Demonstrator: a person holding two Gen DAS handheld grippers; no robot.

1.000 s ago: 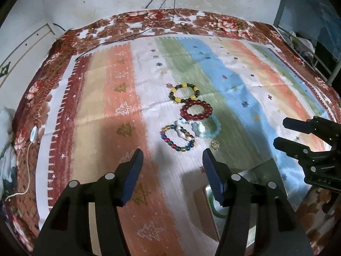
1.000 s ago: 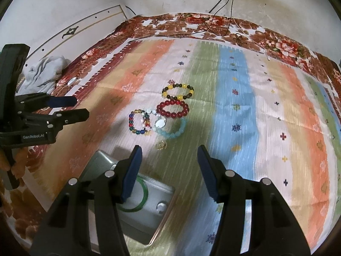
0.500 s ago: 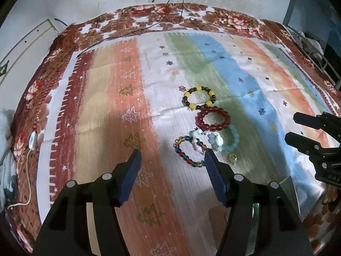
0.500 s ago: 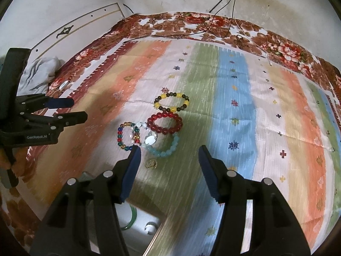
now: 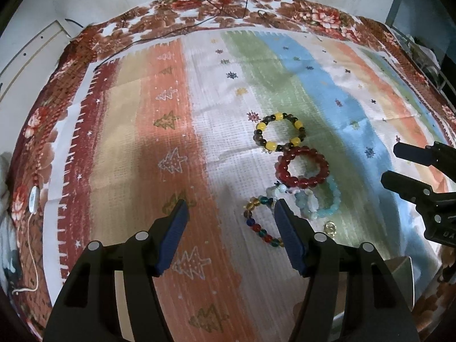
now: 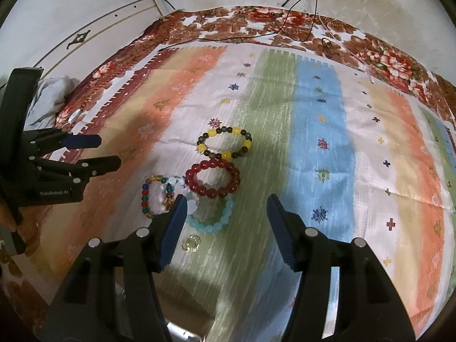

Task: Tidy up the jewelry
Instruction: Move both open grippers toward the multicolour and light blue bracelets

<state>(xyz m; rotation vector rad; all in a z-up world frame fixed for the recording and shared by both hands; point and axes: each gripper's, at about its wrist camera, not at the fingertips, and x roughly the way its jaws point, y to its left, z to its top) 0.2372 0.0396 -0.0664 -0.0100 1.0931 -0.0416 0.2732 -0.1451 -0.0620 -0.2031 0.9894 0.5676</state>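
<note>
Several bead bracelets lie together on the striped cloth: a yellow-and-dark one (image 5: pixel 280 136) (image 6: pixel 225 142), a red one (image 5: pixel 302 166) (image 6: pixel 212 179), a pale blue one (image 5: pixel 327 202) (image 6: pixel 216 219) and a multicoloured one (image 5: pixel 258 222) (image 6: pixel 156 196). A small gold ring (image 5: pixel 330 227) (image 6: pixel 191 243) lies near them. My left gripper (image 5: pixel 229 213) is open and empty, just left of the multicoloured bracelet. My right gripper (image 6: pixel 226 208) is open and empty, over the pale blue bracelet. Each gripper shows in the other's view (image 5: pixel 404 165) (image 6: pixel 97 152).
A grey metal box (image 5: pixel 399 273) sits at the near edge, mostly hidden under the grippers. The striped cloth (image 6: pixel 322 142) lies on a floral cover (image 6: pixel 256 22). Black cables (image 5: pixel 228 5) run along the back. A white cord (image 5: pixel 34 199) lies at the left.
Both grippers have moved forward toward the bracelets, which now sit closer and larger. The metal box has slipped almost out of both views. Both jaws stay open.
</note>
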